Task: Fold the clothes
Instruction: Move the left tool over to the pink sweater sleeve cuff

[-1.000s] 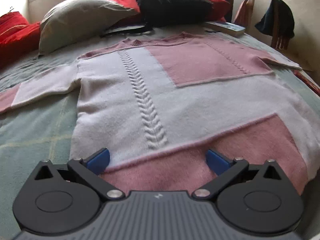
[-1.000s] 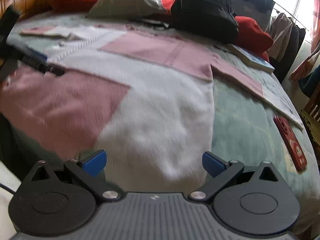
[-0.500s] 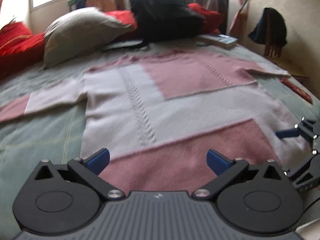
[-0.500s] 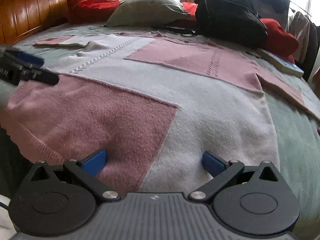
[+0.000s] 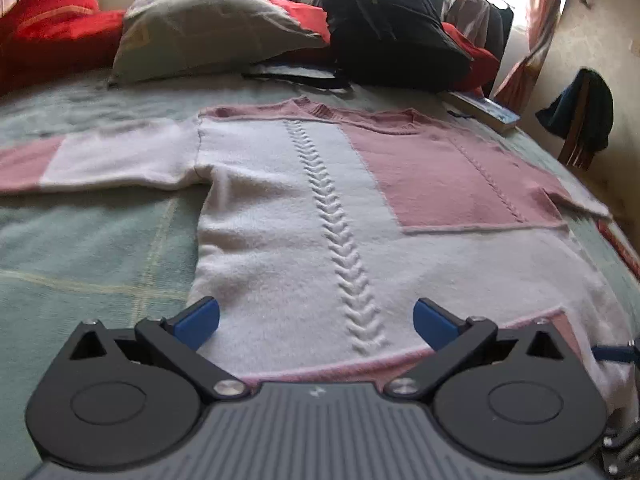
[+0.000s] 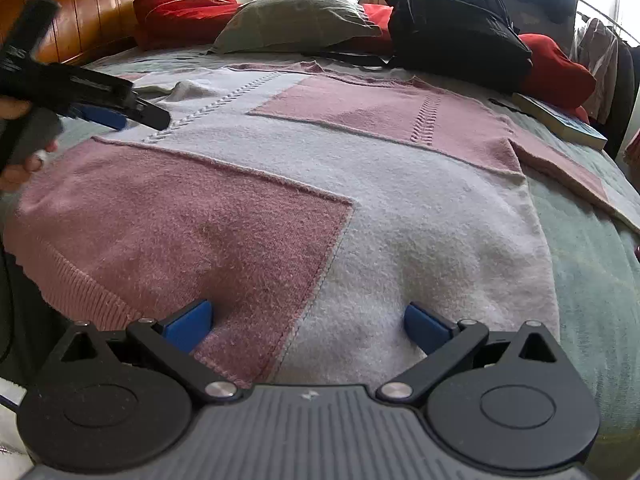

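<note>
Both my claws are spread wide and grasp nothing: the left claw (image 5: 316, 318) hangs over the lower body of the pink-and-white sweater (image 5: 320, 208), the right claw (image 6: 306, 322) over its hem, and the sweater lies flat across the bed (image 5: 92, 248). If I clench on thick knit, I may catch only the top layer, so the fold drags unevenly. The bed cover could bunch up too.

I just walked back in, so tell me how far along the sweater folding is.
Done: the pink and white sweater lies spread flat on the bed, both sleeves out.
In hand: nothing is gripped. The left gripper and right gripper are open, over the sweater's lower part.
Left: every fold. No sleeve or hem is turned over.
</note>
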`<state>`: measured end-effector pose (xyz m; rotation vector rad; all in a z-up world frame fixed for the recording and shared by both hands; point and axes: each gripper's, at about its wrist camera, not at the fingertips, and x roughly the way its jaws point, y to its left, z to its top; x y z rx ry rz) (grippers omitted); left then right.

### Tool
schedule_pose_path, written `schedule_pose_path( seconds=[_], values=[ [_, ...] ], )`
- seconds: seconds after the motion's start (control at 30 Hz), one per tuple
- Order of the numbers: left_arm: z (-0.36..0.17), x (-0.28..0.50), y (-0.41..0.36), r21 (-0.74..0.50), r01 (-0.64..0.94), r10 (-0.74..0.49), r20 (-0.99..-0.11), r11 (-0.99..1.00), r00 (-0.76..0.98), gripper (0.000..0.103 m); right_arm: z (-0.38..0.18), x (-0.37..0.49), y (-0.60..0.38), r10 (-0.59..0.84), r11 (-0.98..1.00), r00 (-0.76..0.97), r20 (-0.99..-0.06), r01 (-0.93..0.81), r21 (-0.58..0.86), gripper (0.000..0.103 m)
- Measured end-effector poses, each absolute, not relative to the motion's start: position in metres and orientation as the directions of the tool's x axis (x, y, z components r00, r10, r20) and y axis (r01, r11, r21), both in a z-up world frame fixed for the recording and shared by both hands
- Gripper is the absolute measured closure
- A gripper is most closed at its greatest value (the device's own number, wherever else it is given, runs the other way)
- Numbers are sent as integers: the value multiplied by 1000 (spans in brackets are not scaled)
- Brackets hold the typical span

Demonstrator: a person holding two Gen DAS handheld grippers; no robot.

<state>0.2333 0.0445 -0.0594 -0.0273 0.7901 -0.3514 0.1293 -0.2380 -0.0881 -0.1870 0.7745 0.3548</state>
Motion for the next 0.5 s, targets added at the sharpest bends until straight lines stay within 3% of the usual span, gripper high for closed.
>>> schedule_pose_path(
  seconds=[0.3,0.5],
  values=[
    [-53,174,0,-67,443,-349,-724,894,594,1,-89,129,-236,239,926,663,-710,-375,-39,0],
    [-67,147,0,-43,431,-308,-764,901,567,1,-88,129,-236,232,931,661,-713,-365,-35,0]
  ],
)
